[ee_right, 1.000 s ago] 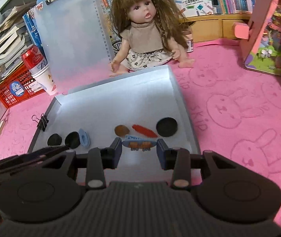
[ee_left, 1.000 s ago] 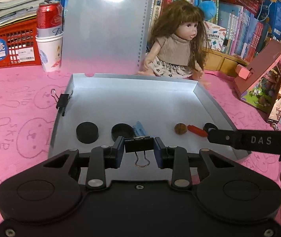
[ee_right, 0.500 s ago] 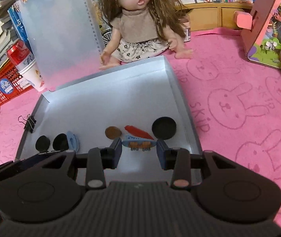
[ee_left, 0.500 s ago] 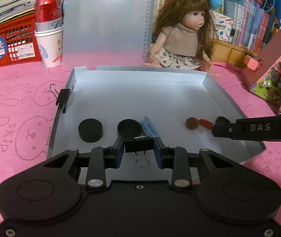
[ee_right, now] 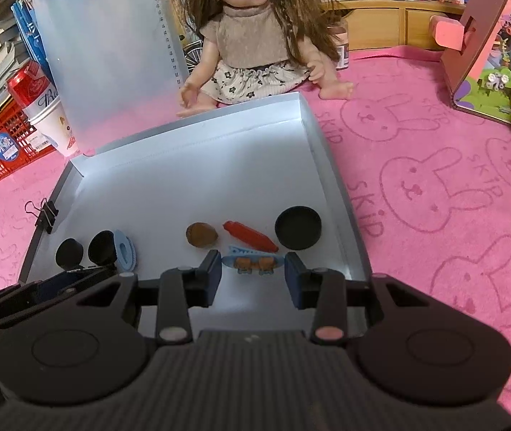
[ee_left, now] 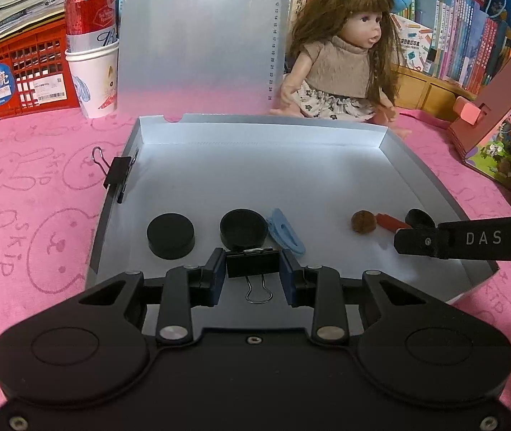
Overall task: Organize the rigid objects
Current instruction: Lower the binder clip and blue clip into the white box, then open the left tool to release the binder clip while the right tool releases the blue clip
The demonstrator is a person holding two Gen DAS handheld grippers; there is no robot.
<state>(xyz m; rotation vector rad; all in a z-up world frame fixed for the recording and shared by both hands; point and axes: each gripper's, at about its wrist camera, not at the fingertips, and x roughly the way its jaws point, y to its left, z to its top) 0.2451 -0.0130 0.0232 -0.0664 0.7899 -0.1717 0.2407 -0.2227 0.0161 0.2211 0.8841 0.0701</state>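
Little has changed: over the white tray (ee_left: pixel 417 165), near its front edge, the left gripper (ee_left: pixel 253 269) still clamps a black binder clip (ee_left: pixel 253 264) and the right gripper (ee_right: pixel 253 269) a blue hair clip (ee_right: pixel 253 261), both unplaced.

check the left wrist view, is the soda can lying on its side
No, the red soda can stands upright inside a white paper cup beside the red basket.
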